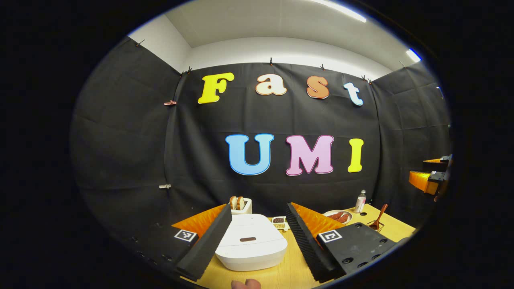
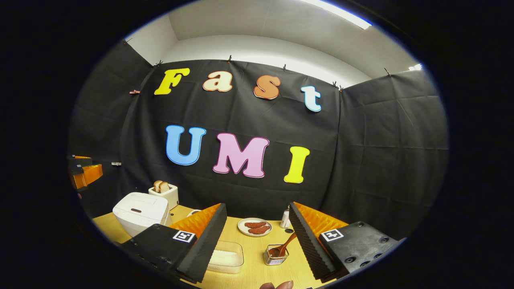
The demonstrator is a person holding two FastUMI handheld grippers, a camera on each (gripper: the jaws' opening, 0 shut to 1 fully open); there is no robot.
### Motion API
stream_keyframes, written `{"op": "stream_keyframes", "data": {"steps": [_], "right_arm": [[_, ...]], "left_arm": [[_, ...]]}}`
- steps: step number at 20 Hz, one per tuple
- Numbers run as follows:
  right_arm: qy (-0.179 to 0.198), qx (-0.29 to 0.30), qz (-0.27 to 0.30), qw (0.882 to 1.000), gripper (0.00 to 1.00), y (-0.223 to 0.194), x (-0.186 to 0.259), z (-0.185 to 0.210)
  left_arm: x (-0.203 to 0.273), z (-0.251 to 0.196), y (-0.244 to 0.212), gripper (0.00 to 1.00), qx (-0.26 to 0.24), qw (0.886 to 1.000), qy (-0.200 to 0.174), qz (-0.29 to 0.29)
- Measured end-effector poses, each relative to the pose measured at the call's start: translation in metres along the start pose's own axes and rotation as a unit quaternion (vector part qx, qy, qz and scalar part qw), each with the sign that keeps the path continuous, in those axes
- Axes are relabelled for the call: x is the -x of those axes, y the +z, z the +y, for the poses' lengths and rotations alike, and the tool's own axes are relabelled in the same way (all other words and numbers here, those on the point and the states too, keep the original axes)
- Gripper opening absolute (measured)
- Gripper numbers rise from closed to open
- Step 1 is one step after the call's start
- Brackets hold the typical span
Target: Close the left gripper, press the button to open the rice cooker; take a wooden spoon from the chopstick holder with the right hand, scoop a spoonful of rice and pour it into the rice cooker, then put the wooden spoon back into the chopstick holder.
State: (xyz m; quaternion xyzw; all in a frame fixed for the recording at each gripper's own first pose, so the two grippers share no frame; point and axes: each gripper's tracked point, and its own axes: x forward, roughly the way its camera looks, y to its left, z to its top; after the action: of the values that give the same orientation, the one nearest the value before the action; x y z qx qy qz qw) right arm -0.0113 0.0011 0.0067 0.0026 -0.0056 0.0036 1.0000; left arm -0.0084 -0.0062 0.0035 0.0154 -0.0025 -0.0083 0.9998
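Observation:
The white rice cooker point(image 1: 249, 245) sits on the table with its lid down, a dark oval button point(image 1: 247, 239) on top. My left gripper point(image 1: 259, 208) hovers above and in front of it, open, the cooker showing between its fingers. My right gripper point(image 2: 257, 206) is open too and holds nothing. Below it stands a wire chopstick holder point(image 2: 275, 257) with the wooden spoon point(image 2: 284, 245) leaning in it. To the holder's left lies a clear box of rice point(image 2: 225, 255). The cooker point(image 2: 140, 212) is off to the left in the right gripper view.
A toaster point(image 2: 165, 193) with bread stands behind the cooker. A plate point(image 2: 254, 226) of sausages and a small bottle point(image 2: 285, 218) sit near the back wall. A small dish point(image 1: 279, 223) lies beside the cooker. The wooden table point(image 2: 257, 277) ends at the black cloth.

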Motion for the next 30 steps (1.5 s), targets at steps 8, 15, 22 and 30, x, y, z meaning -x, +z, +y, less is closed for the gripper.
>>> {"op": "stream_keyframes", "data": {"steps": [8,15,22,30], "right_arm": [[0.004,0.007,0.003,1.0,0.98,-0.001,0.0,0.004],[0.007,0.006,0.001,1.0,0.97,0.003,-0.001,0.009],[0.002,0.008,0.003,1.0,0.98,0.0,0.0,0.007],[-0.014,0.012,0.004,1.0,0.97,-0.002,0.004,-0.007]], "left_arm": [[0.001,0.006,-0.003,0.94,0.004,1.0,0.009,0.001],[-0.001,0.003,0.0,0.94,-0.003,1.0,0.0,-0.001],[-0.005,-0.022,0.003,0.39,-0.027,0.998,-0.063,0.004],[-0.028,-0.02,-0.038,0.07,0.008,0.992,-0.101,0.068]]}}
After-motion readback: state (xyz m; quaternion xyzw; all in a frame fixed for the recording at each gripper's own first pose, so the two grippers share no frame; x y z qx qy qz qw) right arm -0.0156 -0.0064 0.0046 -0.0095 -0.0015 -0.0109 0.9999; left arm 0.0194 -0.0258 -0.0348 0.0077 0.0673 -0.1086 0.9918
